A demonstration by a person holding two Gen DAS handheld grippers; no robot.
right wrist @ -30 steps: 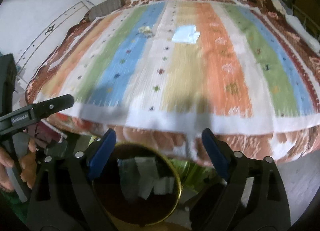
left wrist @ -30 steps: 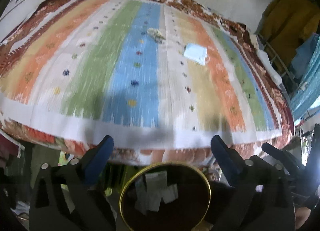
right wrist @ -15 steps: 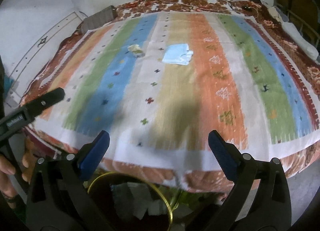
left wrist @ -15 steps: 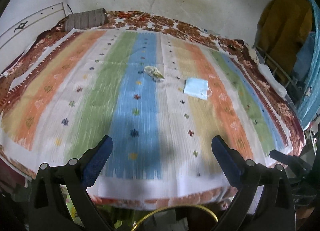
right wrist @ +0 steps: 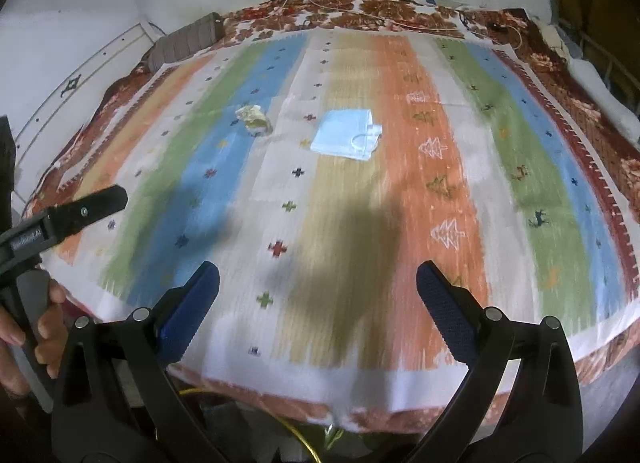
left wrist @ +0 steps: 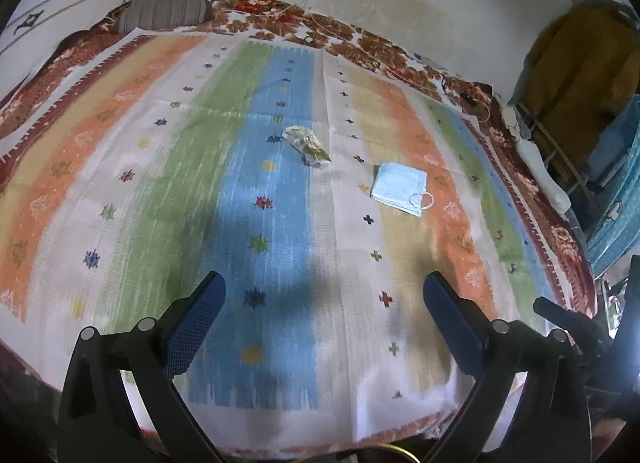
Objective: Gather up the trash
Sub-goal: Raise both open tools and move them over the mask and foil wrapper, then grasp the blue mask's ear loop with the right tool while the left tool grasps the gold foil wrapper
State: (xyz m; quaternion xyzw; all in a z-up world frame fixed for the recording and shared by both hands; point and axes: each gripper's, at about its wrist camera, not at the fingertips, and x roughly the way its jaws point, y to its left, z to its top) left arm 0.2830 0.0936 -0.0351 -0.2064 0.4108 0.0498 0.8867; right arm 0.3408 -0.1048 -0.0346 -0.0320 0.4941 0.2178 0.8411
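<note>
A crumpled yellow-green wrapper lies on the blue stripe of a striped bedspread, mid-bed. A light blue face mask lies to its right on the tan and orange stripes. Both also show in the right wrist view: the wrapper and the mask. My left gripper is open and empty above the bed's near part, well short of both. My right gripper is open and empty, also short of them. A thin gold bin rim peeks out below the bed edge.
A striped bolster lies at the far left corner by the wall. Clothes and a rack stand to the right of the bed. The left gripper's handle shows at the left of the right wrist view.
Both grippers have risen and moved forward from above the gold-rimmed bin to over the bed. The bin with its paper scraps has dropped almost out of view. The trash looks nearer.
</note>
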